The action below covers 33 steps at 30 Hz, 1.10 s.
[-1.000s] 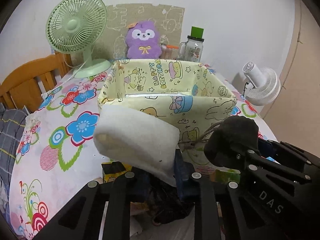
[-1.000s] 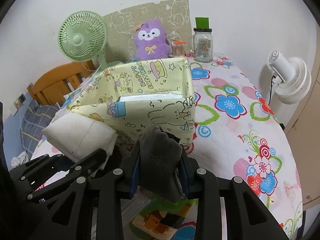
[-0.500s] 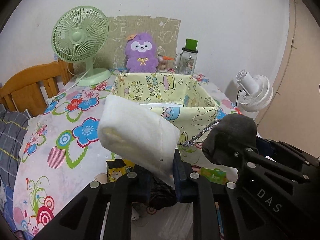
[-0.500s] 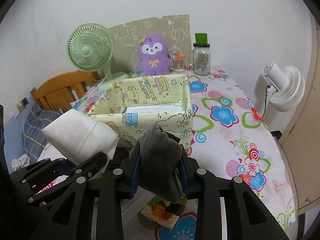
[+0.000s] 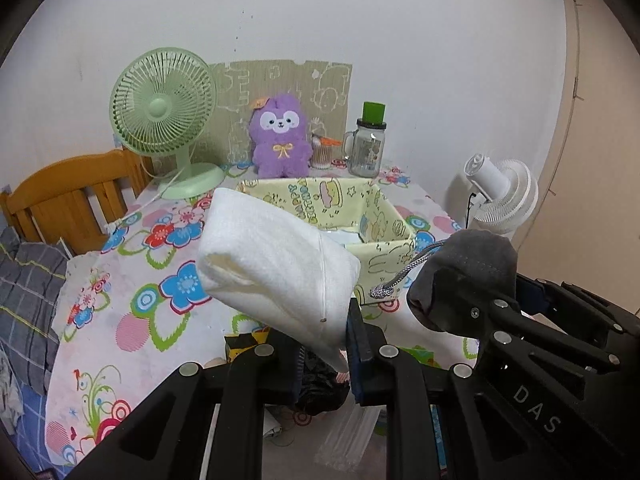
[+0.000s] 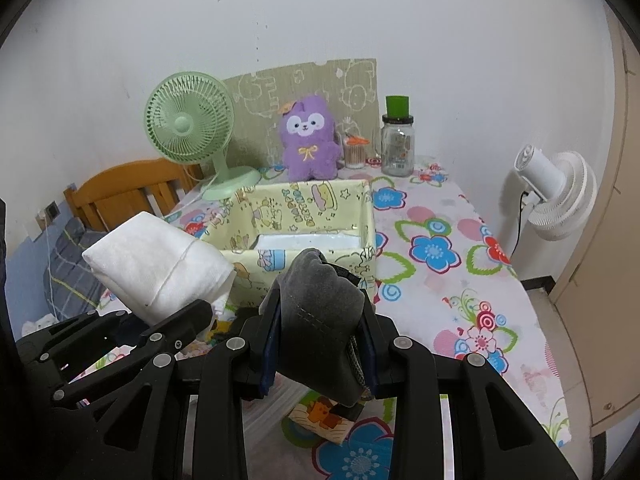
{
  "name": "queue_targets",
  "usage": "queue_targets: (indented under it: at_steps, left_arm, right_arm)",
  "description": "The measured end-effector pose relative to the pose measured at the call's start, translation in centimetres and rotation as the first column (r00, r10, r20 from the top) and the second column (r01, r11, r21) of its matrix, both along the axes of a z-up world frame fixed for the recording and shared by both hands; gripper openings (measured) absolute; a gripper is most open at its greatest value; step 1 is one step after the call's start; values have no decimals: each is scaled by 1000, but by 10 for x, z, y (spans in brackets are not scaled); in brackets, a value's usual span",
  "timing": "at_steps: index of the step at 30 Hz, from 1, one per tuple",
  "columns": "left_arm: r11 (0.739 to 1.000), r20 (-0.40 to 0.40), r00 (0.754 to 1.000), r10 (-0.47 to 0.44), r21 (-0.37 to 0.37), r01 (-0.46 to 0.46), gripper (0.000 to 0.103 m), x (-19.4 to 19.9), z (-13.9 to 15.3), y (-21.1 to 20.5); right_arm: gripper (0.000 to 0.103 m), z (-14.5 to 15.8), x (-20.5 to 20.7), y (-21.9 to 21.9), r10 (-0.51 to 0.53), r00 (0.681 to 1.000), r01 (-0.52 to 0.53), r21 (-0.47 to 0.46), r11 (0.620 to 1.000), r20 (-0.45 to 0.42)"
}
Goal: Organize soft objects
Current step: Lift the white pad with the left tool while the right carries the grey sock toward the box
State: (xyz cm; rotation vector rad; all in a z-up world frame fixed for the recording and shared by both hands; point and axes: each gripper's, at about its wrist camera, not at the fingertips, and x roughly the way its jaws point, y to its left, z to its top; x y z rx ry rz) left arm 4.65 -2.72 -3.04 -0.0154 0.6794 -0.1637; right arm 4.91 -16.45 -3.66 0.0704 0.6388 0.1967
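Note:
My left gripper (image 5: pixel 325 334) is shut on a folded white cloth (image 5: pixel 272 264), which sticks up and forward over the flowered table. The same white cloth (image 6: pixel 160 264) shows at the left of the right wrist view. My right gripper (image 6: pixel 320 340) is shut on a dark grey drawstring pouch (image 6: pixel 320 312); that pouch (image 5: pixel 464 276) also appears at the right of the left wrist view with its cord hanging out. Ahead stands the yellow cartoon-print fabric box (image 5: pixel 384 236) (image 6: pixel 352 196), with something white lying flat inside. Both grippers are held above the table, short of the box.
Behind the box stand a green desk fan (image 5: pixel 162 120), a purple plush (image 5: pixel 280 136), a glass jar with green lid (image 5: pixel 366 142) and a cotton-swab pot. A white fan (image 6: pixel 556 196) stands off the right edge. A wooden bed frame (image 5: pixel 68 196) is at left. Small packets lie below the grippers.
Both grippers have risen and drawn back from the box, each keeping its cloth item. The box now looks smaller and lower in both views.

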Motion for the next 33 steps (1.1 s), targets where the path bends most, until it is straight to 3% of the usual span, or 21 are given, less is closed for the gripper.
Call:
queue_targets:
  at_steps: [17,33]
  left_arm:
    - [1000,34,999,-5,14,5,16,5,26,-3]
    - [1000,20,1000,-3,-13,3,16,45,26,0]
  right_arm:
    - [37,32,0,-3,11,998,-14,49,999,63]
    - [37,36,38,-3,4,999,-8,69,998,48]
